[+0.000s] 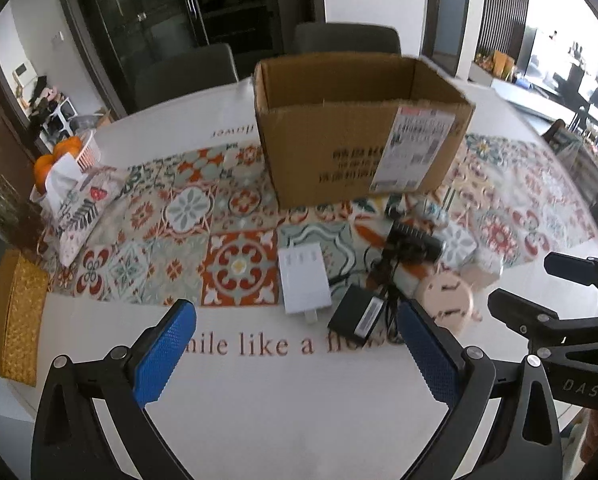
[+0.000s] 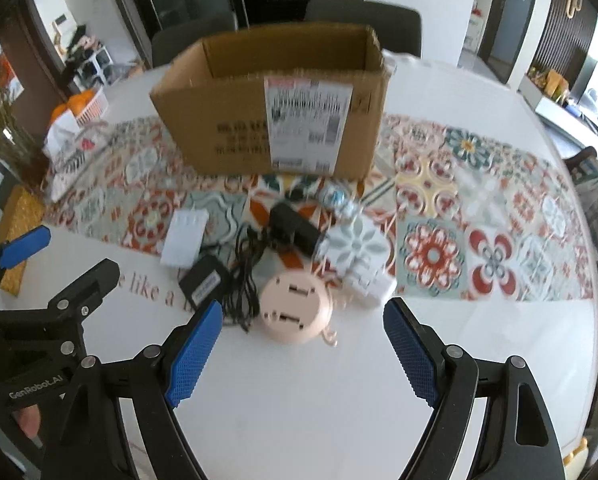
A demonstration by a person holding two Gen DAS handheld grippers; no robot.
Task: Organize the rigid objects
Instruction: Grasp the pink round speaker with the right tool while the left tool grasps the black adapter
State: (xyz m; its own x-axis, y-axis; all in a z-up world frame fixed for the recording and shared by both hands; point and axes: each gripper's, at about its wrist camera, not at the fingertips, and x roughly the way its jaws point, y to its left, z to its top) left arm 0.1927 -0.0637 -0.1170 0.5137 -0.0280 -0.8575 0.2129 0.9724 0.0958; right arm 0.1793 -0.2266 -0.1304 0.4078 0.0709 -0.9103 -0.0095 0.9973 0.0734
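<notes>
Table (image 1: 259,400) | left gripper (image 1: 295,340), right gripper (image 2: 303,348): tilted down, jaws apart

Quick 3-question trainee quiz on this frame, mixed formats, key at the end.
1. True or false: the open brown cardboard box stands behind the cluster of small items on the table.
2. Multiple choice: the round pale pink plug-in device lies closest to which gripper? A) left gripper B) right gripper C) equally far from both
3. Fill in: the flat white rectangular adapter and the black power brick lie ____ the box, not inside it.

Key
1. True.
2. B; it sits just ahead of that gripper's open jaws.
3. Outside (in front of); both rest on the white tablecloth with the patterned tile print.
</notes>
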